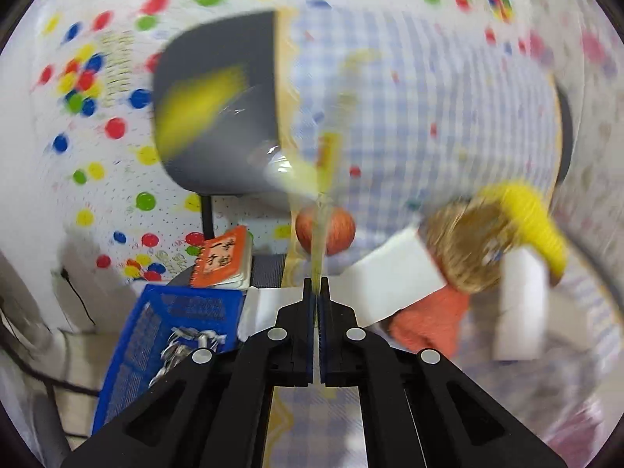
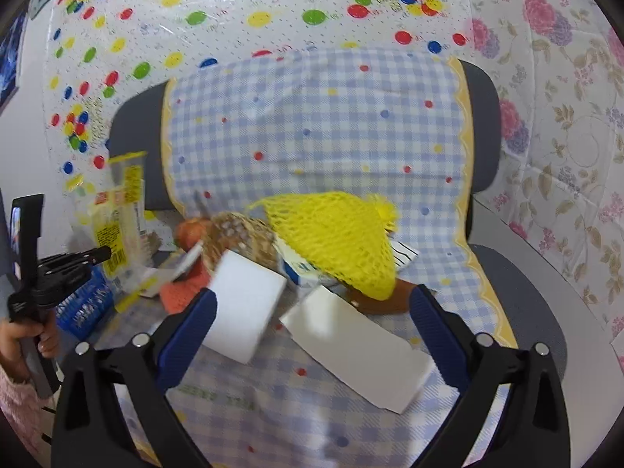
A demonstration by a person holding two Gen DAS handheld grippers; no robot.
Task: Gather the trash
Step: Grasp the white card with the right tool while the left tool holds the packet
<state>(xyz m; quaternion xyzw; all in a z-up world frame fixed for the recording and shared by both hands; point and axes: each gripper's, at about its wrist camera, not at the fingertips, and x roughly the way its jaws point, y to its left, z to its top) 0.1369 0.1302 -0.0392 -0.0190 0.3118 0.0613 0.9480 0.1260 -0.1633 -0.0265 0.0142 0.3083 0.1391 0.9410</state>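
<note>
Wrapper, clear plastic with yellow print, is pinched between the pressed-together fingers of the left tool and is held upright above the chair seat; in the right wrist view it is seen at the left, over a blue basket. The right tool is spread wide and nothing is held in it. Between its fingers two white blocks are seen on the checked cloth. Behind them a yellow net, a woven ball and an orange cloth are lying close together. An apple and an orange notebook are seen in the left wrist view.
</note>
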